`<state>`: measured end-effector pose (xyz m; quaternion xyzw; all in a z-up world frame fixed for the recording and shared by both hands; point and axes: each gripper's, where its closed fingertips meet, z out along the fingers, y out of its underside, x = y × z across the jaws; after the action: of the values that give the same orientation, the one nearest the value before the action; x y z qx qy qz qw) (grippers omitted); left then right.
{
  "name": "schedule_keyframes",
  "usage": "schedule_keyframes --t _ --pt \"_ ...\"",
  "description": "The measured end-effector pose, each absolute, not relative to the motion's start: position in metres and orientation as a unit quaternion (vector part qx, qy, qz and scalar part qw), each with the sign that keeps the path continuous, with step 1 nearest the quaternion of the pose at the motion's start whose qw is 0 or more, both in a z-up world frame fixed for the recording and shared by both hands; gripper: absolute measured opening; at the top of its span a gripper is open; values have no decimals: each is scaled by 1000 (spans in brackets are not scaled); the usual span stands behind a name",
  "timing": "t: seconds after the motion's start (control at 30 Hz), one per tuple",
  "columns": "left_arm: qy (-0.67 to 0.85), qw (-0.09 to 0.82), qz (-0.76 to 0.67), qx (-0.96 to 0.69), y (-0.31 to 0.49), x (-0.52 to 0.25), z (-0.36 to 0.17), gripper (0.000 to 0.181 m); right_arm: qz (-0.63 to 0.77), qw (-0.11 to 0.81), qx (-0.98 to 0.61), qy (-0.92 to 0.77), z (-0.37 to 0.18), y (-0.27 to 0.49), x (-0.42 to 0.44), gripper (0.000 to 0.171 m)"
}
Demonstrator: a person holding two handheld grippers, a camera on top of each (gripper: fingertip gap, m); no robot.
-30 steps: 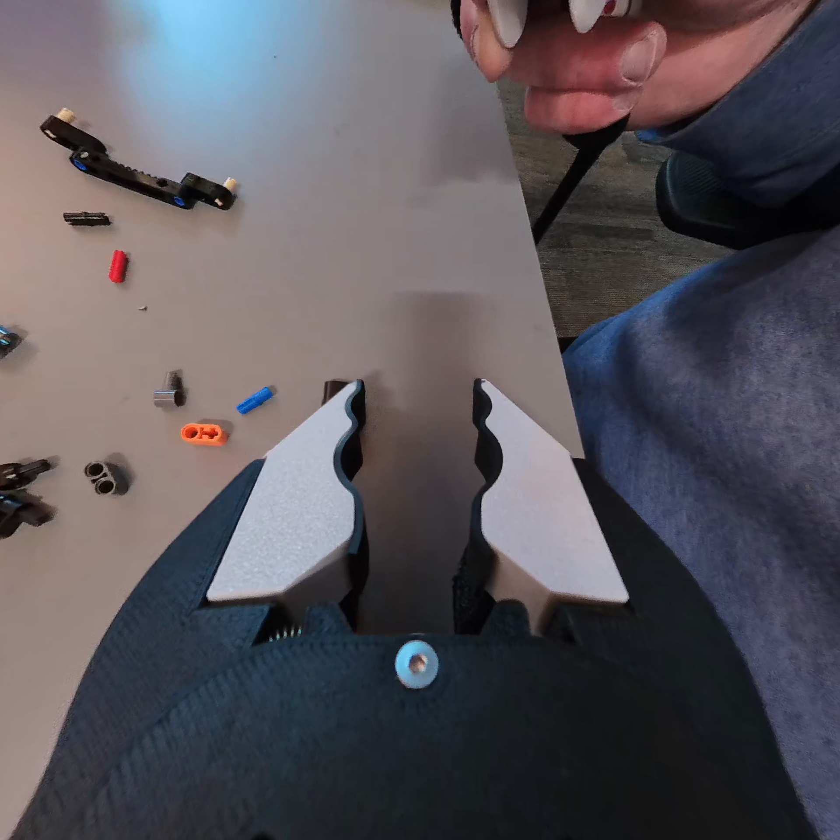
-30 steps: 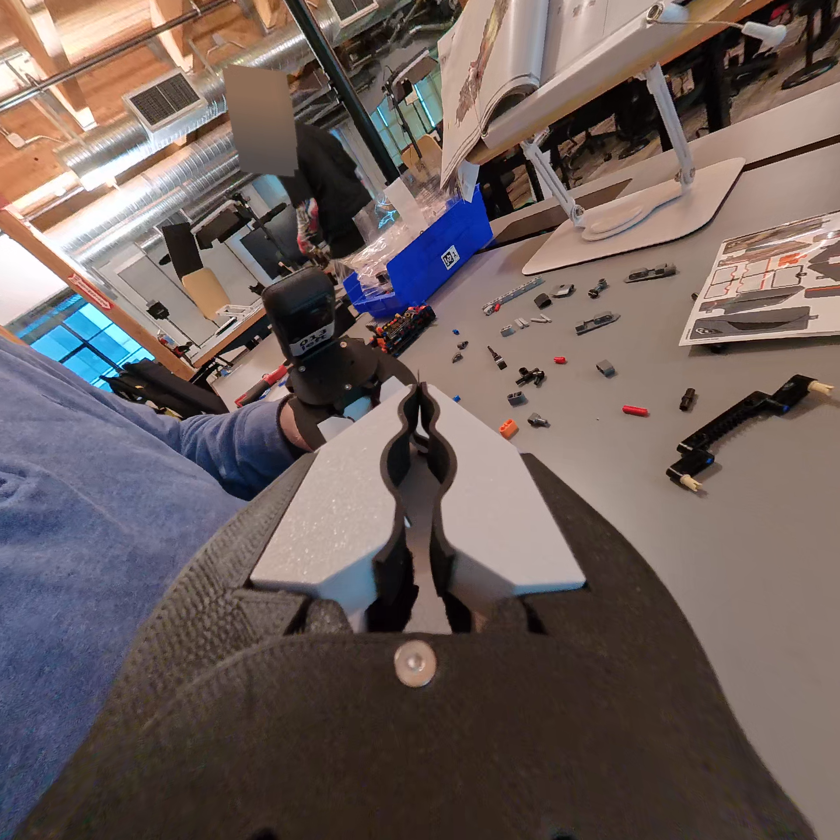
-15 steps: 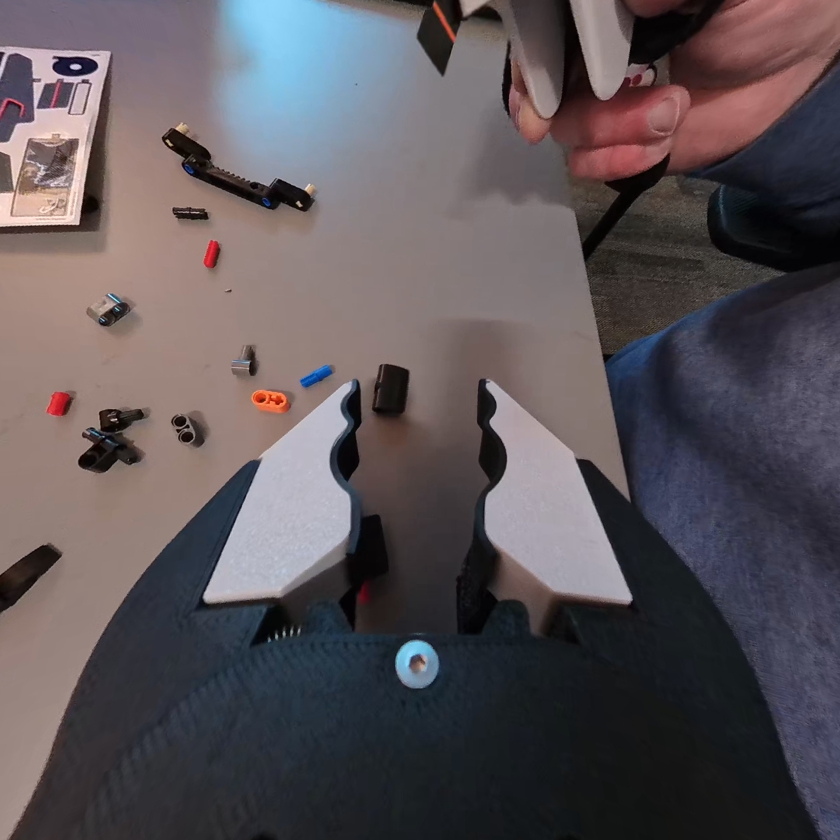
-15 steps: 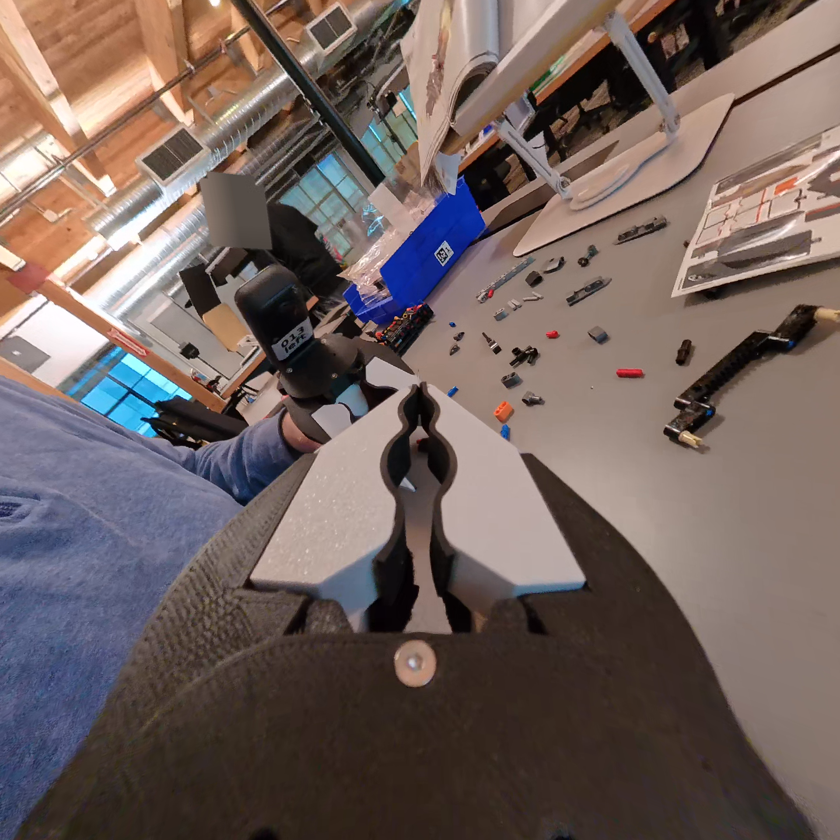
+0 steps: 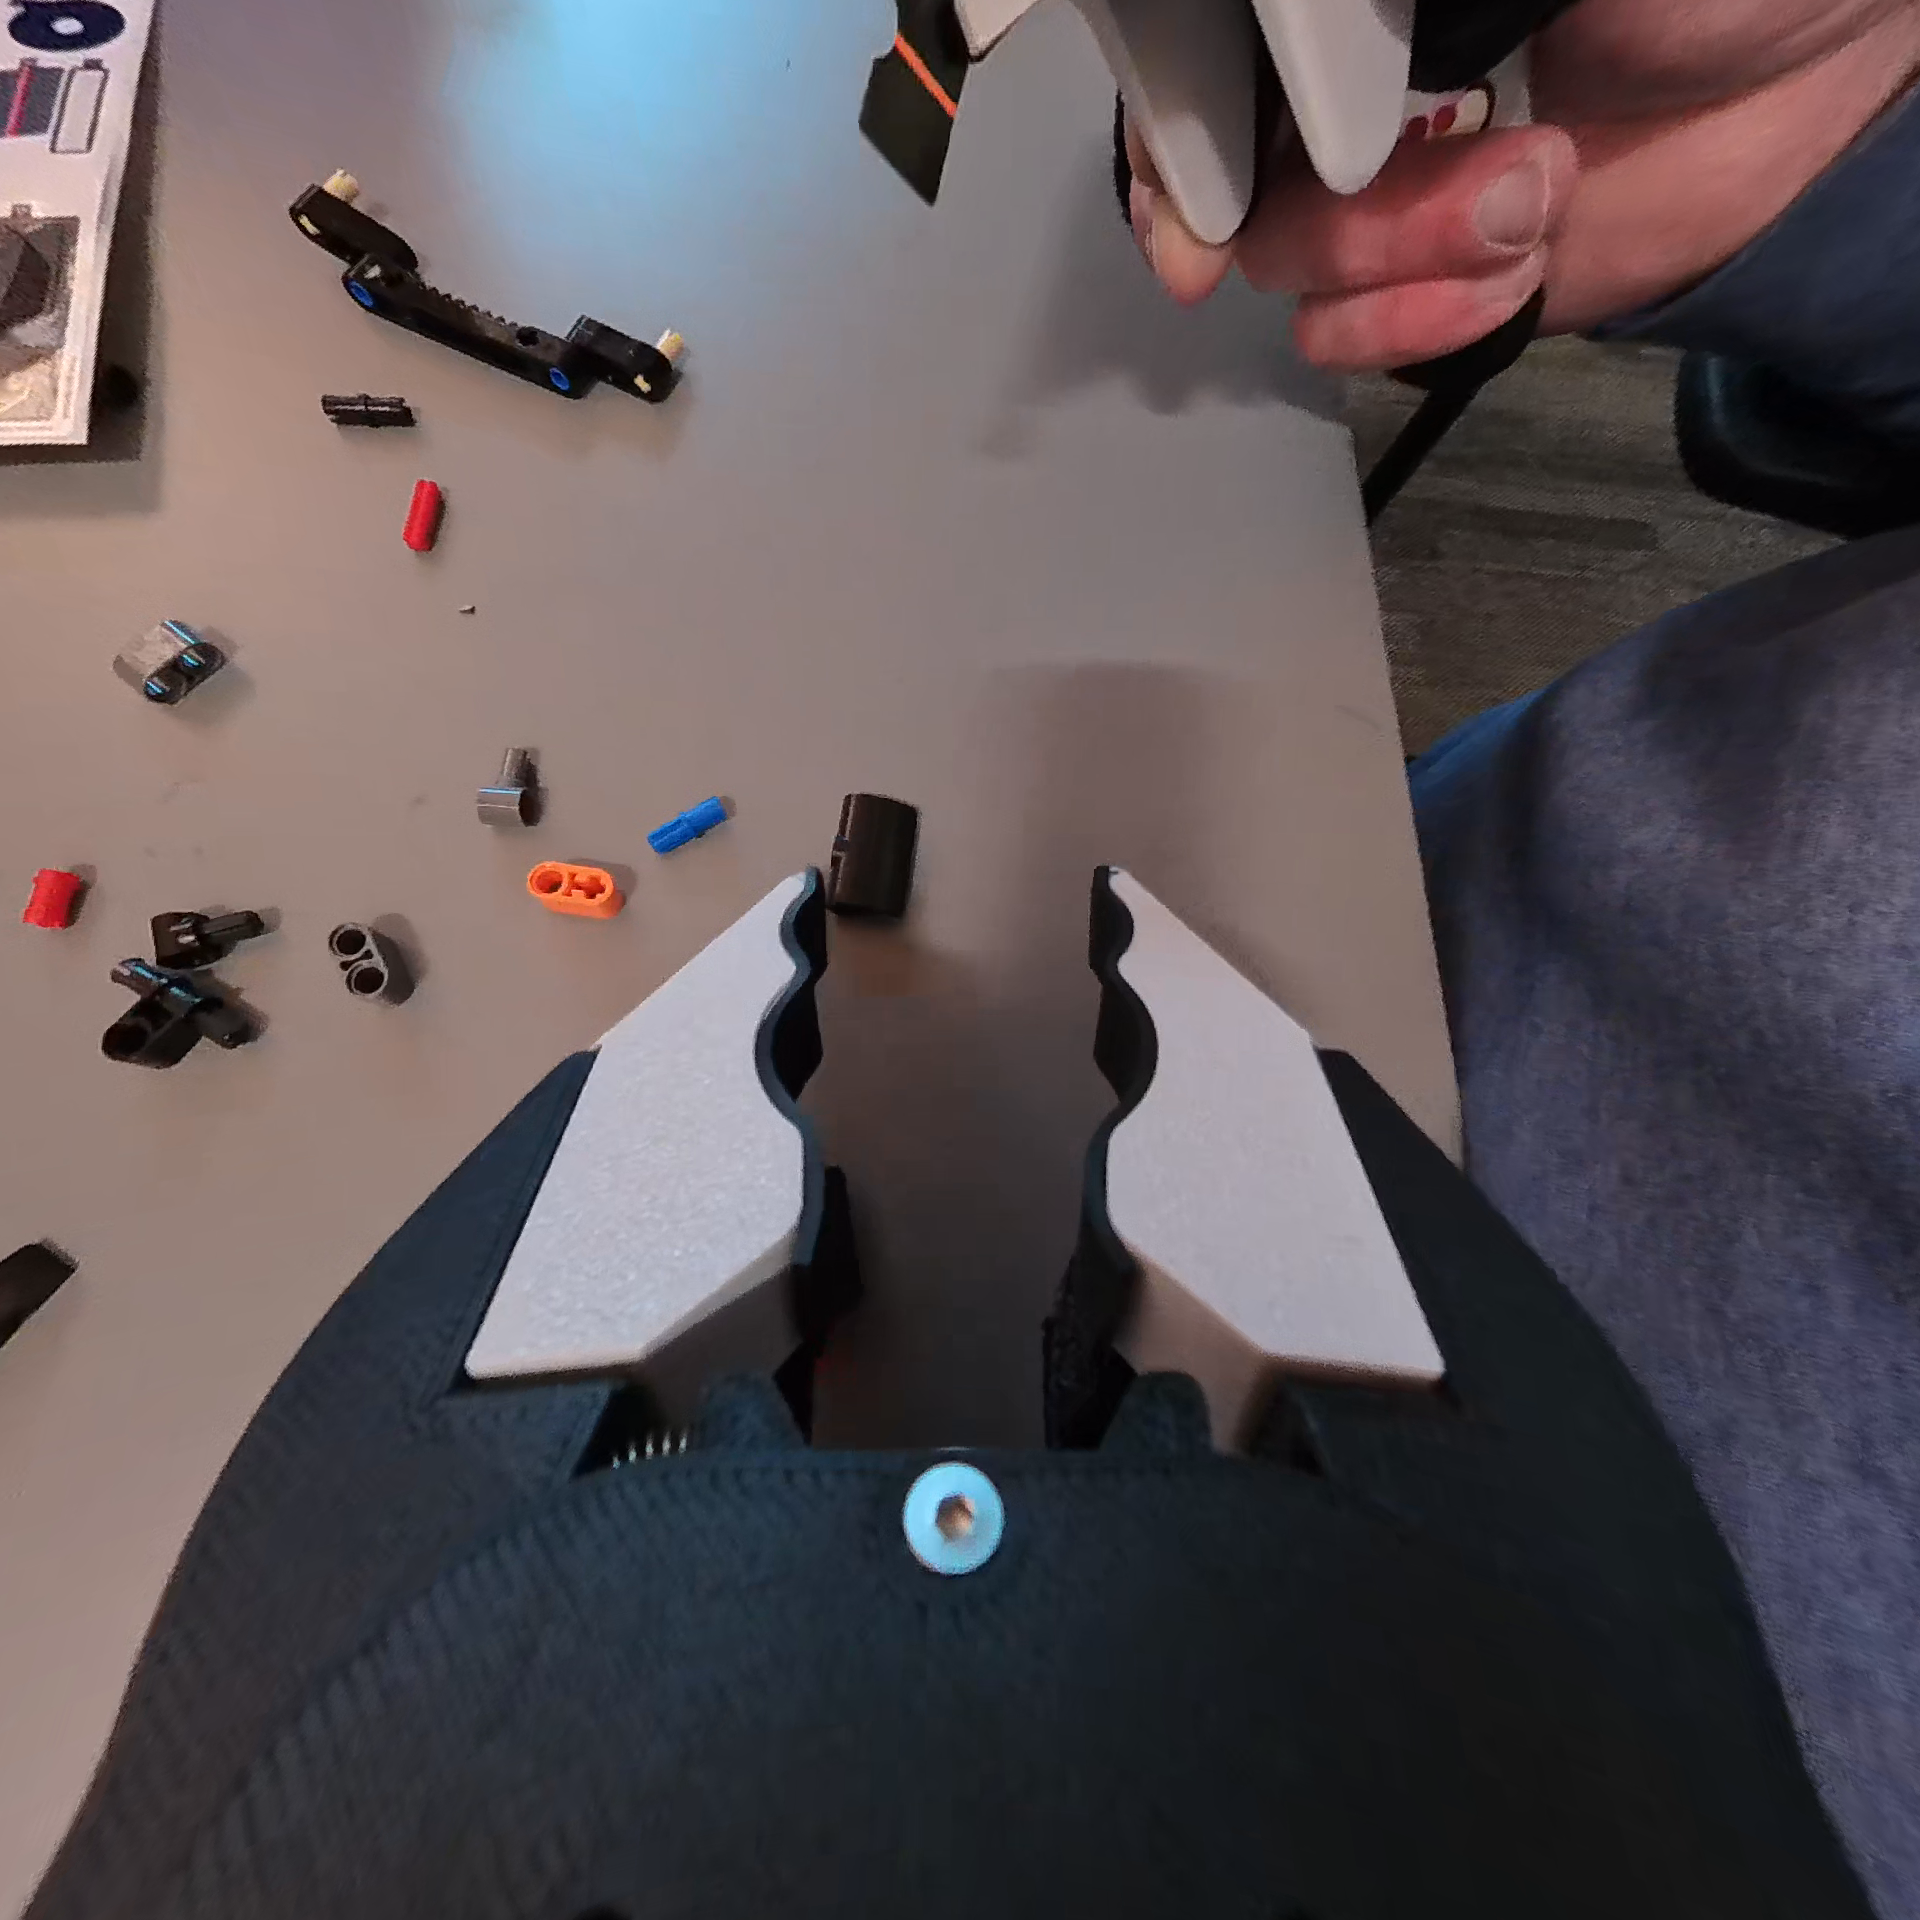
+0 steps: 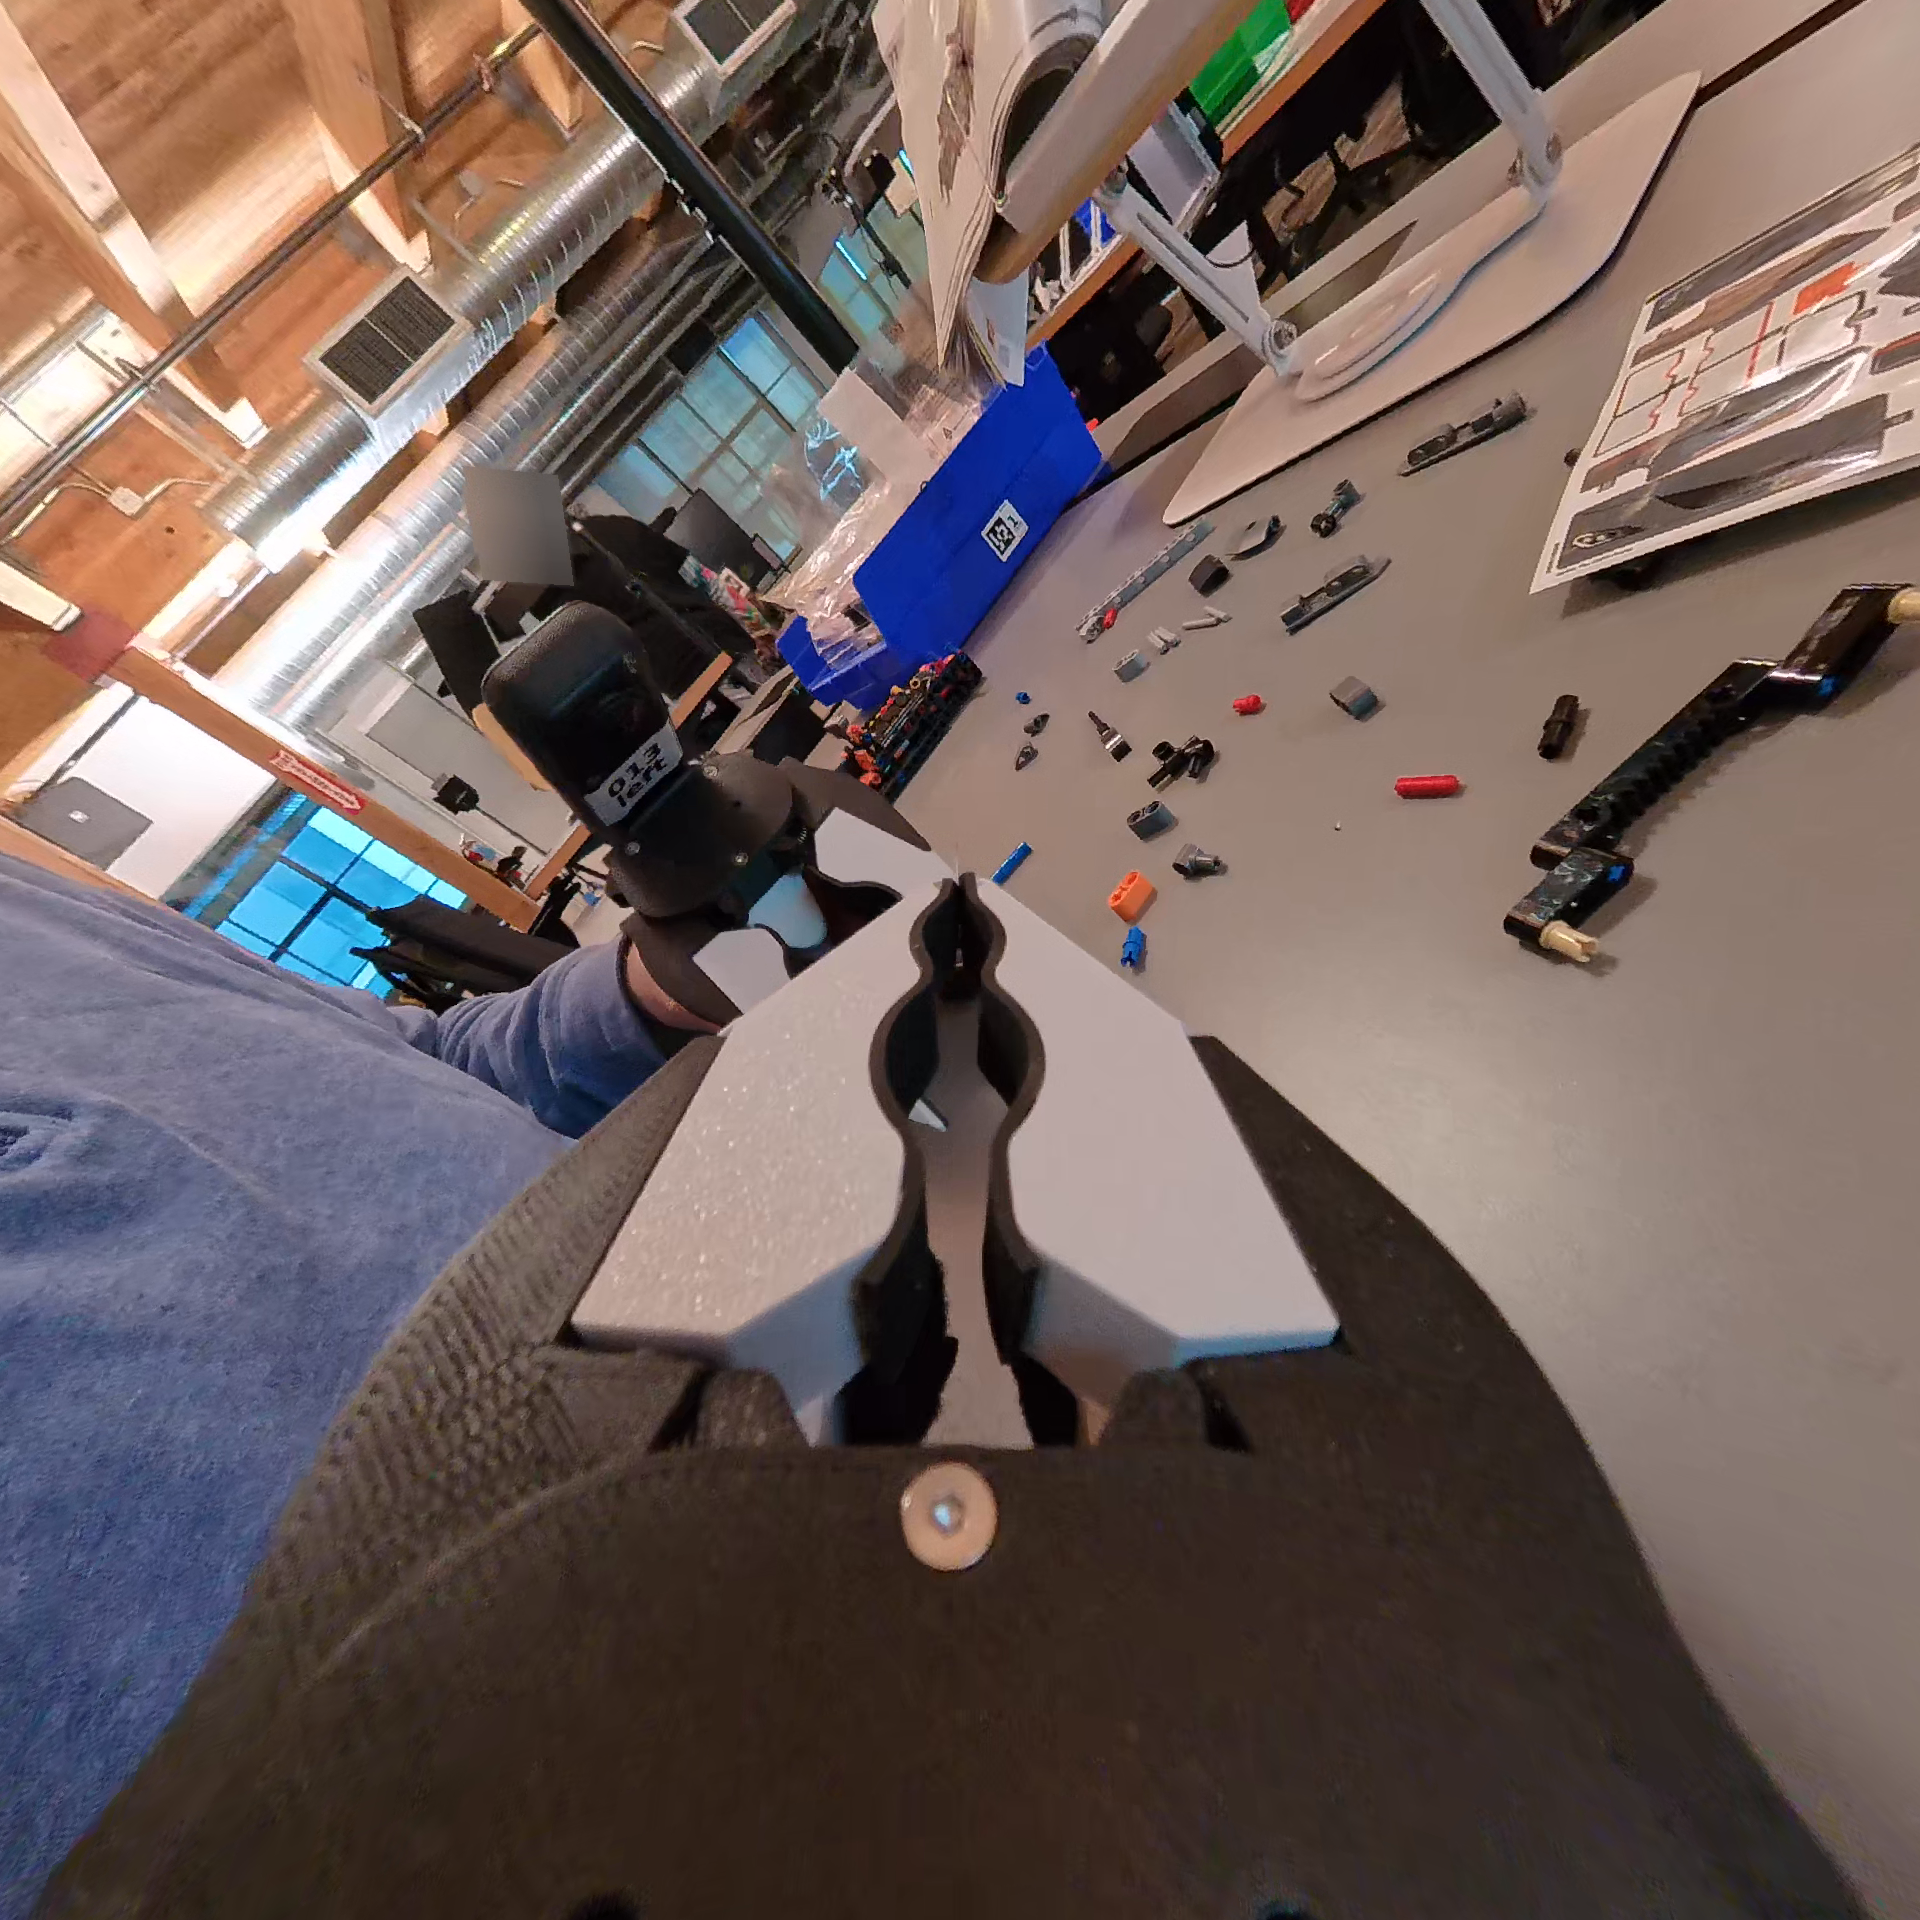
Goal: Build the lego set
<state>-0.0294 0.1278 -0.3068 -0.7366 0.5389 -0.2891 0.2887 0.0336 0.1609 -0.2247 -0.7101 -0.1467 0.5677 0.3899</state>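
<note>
My left gripper [image 5: 956, 883] is open and empty, low over the grey table [image 5: 935, 582] near its right edge. A short black cylinder piece [image 5: 873, 854] lies just off its left fingertip. Left of it lie a blue pin [image 5: 686, 824], an orange link [image 5: 575, 890] and a grey connector [image 5: 509, 790]. A black toothed-beam assembly [image 5: 488, 317] lies farther off; it also shows in the right wrist view [image 6: 1704, 748]. My right gripper [image 6: 961, 888] is shut, raised and tilted, pointing at the left gripper [image 6: 769, 935]. Nothing clear shows between its jaws.
More loose pieces lie at the left: a red pin [image 5: 422, 513], a black pin [image 5: 366, 409], black connectors [image 5: 177, 987]. A sticker sheet [image 6: 1766, 384], a booklet stand [image 6: 1351, 343] and a blue bin [image 6: 966, 540] stand at the back. The table edge [image 5: 1382, 727] and a blue sleeve [image 5: 1714, 1143] are at the right. The right gripper is farther from the orange link [image 5: 575, 890], some 12 cm, than the left, some 4 cm.
My left gripper has drawn back, so more of the table and the black cylinder piece have come into view. It stays open. My right gripper has rolled and tilted, still shut.
</note>
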Motion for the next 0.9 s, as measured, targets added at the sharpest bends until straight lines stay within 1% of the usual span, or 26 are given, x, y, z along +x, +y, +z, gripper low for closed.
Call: schedule_keyframes --t 0.23,0.33,0.4,0.5,0.6,0.73,0.9 --pt "546 285 -274 -738 125 -25 -312 50 554 381 -723 -158 -234 159 30 0" --pt "559 290 -246 -737 124 -26 -314 48 546 373 -732 -165 -240 157 28 0" --pt "559 287 -267 -730 117 -22 -310 47 543 364 -737 -173 -244 154 24 0" --pt "553 304 -250 -734 125 -28 -311 49 535 340 -748 -194 -252 148 16 0" --pt "531 302 -282 -740 128 -29 -307 48 536 305 -755 -223 -260 141 4 0" --pt "557 303 -247 -733 132 -33 -314 44 531 257 -755 -288 -267 134 -6 0" --pt "569 300 -250 -724 129 -25 -317 42 514 206 -752 -357 -277 136 -7 0"
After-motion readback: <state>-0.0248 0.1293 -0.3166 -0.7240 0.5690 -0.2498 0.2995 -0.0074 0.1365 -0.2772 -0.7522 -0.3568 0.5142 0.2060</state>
